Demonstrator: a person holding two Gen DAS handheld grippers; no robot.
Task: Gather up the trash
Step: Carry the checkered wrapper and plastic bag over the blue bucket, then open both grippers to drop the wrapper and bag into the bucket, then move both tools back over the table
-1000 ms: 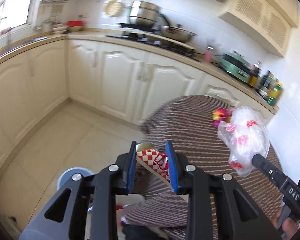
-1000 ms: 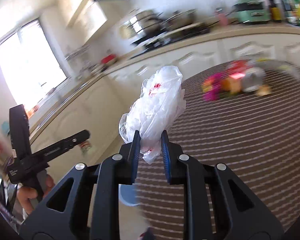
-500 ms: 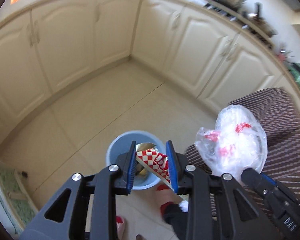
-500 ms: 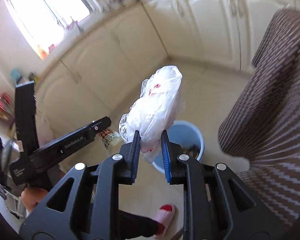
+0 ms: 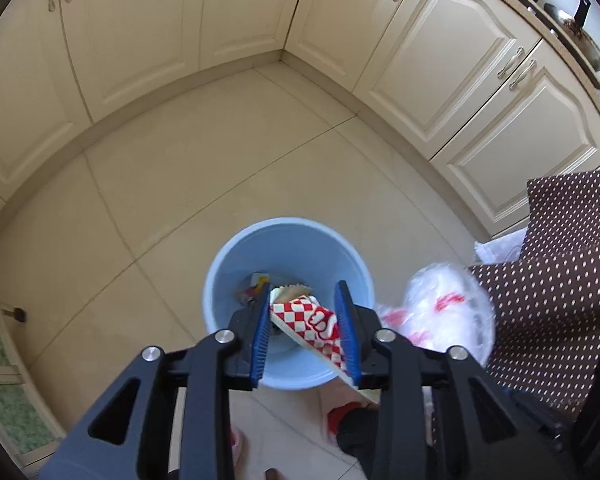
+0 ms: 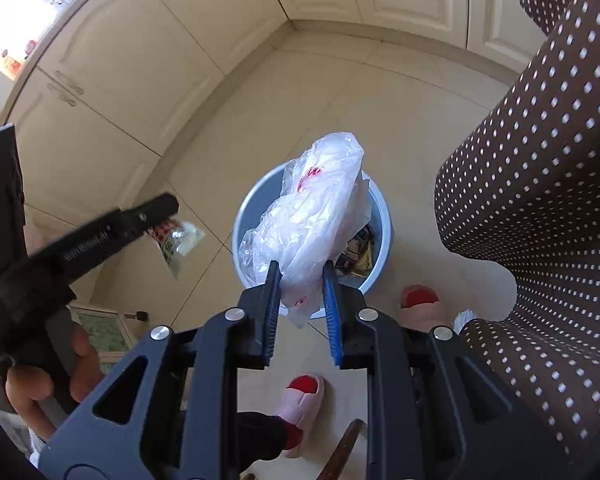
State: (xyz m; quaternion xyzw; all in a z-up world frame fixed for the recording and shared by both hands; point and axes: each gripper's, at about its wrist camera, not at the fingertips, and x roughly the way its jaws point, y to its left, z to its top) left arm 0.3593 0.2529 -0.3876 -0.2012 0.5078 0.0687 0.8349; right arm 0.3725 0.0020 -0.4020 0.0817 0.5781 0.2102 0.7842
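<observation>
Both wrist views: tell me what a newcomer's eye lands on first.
The blue bin on the tiled floor sits at the centre of both views, some rubbish already inside. Above it the left gripper, whose jaws have just been opening, has a red-and-white checkered wrapper between them. The right gripper holds a crumpled clear plastic bag over the bin, beside the brown dotted cloth.

Both grippers now point down over the blue bin [image 5: 236, 264], no longer level across the table. The left gripper [image 5: 305, 334] has just been opening, the red-checked wrapper [image 5: 312, 326] between its jaws, loosened, leaning on the right pad.
</observation>
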